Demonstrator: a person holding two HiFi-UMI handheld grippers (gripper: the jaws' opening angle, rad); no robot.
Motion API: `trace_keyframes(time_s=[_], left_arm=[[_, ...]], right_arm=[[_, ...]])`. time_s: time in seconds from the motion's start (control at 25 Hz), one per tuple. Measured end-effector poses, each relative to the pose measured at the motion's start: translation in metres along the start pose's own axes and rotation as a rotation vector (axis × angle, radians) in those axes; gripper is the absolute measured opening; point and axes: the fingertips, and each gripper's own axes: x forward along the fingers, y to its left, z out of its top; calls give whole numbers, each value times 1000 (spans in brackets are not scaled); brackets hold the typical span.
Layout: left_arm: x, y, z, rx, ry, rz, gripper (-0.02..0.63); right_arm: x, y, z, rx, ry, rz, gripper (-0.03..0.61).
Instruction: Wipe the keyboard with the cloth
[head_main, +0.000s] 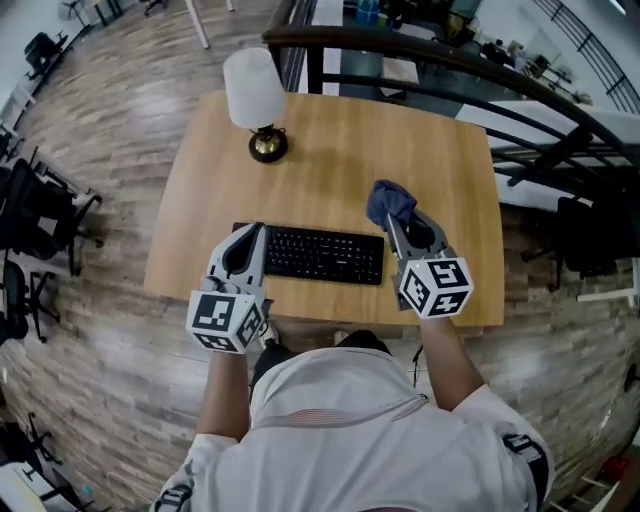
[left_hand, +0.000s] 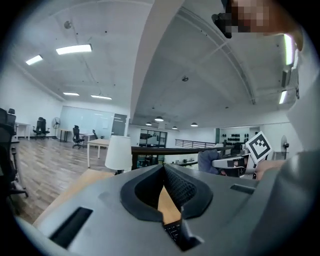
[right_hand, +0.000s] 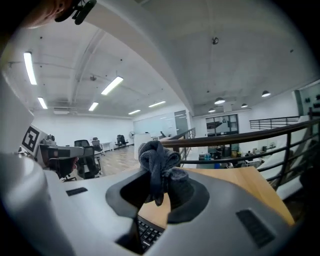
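left gripper (head_main: 254, 234): jaws closed tip to tip, nothing between them; over the keyboard's left end
table lamp (head_main: 256, 98): white shade, brass base; far side of wooden table (head_main: 430, 150), well apart from keyboard, clear of any wiping path
keyboard (head_main: 318, 254): black, near table's front edge; long axis left to right, spanning between the two grippers
cloth (head_main: 390, 200): dark blue-grey, bunched at jaw tips; just beyond keyboard's far right corner
right gripper (head_main: 393, 220): jaws clamped on cloth; just beside keyboard's right end
key relation: keyboard to the left of cloth and slightly nearer the person; right gripper the nearer one, and the only one with cloth
next move (judgement): short shift left onto right-end keys, then sweep along long axis toward left gripper
unclear: whether cloth touches table
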Motion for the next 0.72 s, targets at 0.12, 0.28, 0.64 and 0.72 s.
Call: trace_keyframes(time_s=[0.12,0.28,0.64,0.72], left_arm=[[12,15,2,9,13,-107,15],[15,40,4,31,24,-208,14],[-23,103,-29,-31,86,-240,15],[-32,120,-35,-42,95,-212,15]], right_arm=[[-4,10,-5,40,9,-99,130],[-4,32,-15,77,26,-197,132],[34,106,-53,130,141,-189,132],[57,129,-62,146,170,-130,132]])
